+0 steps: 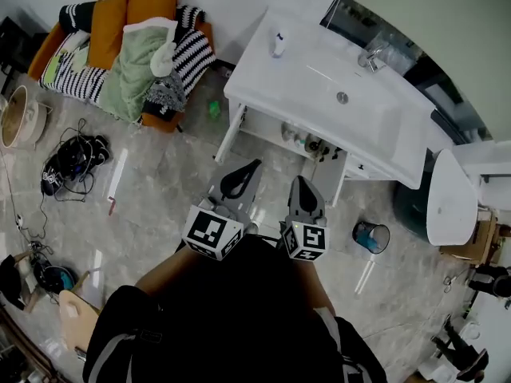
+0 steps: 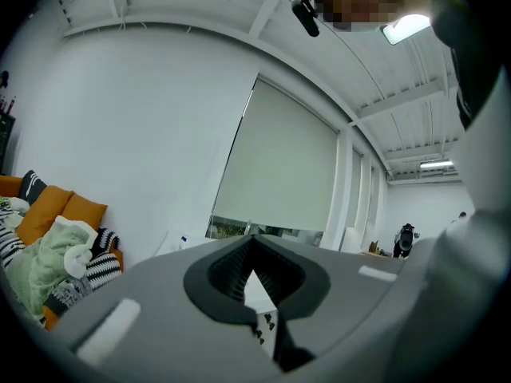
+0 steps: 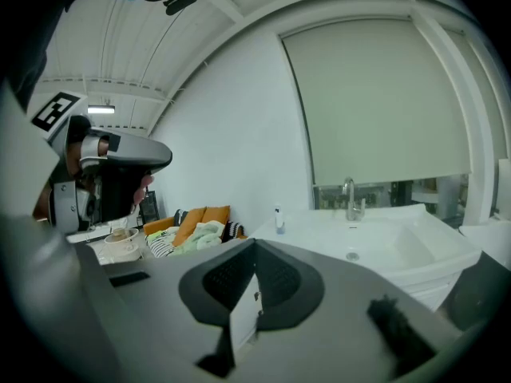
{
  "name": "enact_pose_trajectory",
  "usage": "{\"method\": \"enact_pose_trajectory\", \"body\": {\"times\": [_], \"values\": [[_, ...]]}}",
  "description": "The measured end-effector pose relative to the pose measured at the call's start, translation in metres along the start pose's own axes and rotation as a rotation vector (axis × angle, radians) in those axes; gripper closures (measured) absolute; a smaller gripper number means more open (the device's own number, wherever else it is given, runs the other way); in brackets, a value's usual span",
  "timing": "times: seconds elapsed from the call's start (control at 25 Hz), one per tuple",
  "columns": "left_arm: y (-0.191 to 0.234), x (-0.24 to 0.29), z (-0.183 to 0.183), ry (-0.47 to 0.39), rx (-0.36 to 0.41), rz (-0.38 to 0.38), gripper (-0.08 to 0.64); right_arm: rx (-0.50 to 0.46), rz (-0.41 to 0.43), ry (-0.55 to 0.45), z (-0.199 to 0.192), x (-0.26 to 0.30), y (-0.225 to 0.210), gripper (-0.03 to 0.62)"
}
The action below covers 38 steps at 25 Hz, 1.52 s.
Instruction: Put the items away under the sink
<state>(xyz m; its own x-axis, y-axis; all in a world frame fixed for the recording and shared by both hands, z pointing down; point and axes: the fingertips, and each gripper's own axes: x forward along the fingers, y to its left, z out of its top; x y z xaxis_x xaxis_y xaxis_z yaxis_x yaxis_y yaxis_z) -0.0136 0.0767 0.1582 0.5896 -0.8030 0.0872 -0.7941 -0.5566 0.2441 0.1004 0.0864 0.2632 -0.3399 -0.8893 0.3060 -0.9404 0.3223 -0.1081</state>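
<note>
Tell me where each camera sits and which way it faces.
Head view: on the person's head, looking steeply down at the white sink; shows the person's torso, the left gripper and the right gripper.
Left gripper view: rides the left gripper, facing the wall and window blind; its shut jaws fill the bottom.
Right gripper view: rides the right gripper, facing the sink and faucet; shows its shut jaws and the left gripper at left.
Shared: all three see the orange sofa; both gripper views, the window blind.
</note>
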Motion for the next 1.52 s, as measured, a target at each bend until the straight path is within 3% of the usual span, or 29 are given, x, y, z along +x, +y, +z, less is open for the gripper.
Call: {"method": "enact_pose_trajectory", "body": {"times": [0.36, 0.72, 1.0, 1.2, 1.52], "values": [[0.091, 0.023, 0.029, -0.001, -0.005, -0.022, 0.554, -0.004, -0.044, -0.022, 0.039, 0.09, 0.021, 0.577], [0.138, 0.035, 0.036, -0.002, -0.054, -0.005, 0.554, -0.015, -0.05, -0.011, 0.05, 0.134, 0.035, 0.577], [0.162, 0.069, 0.043, -0.007, -0.051, 0.035, 0.554, -0.007, -0.023, -0.014, 0.061, 0.187, 0.015, 0.577], [0.186, 0.111, 0.052, -0.021, -0.048, 0.105, 0.554, -0.014, 0.04, -0.006, 0.073, 0.244, -0.007, 0.577], [0.221, 0.186, 0.056, 0.022, -0.055, 0.155, 0.554, -0.035, 0.109, 0.012, 0.092, 0.329, -0.049, 0.577]]}}
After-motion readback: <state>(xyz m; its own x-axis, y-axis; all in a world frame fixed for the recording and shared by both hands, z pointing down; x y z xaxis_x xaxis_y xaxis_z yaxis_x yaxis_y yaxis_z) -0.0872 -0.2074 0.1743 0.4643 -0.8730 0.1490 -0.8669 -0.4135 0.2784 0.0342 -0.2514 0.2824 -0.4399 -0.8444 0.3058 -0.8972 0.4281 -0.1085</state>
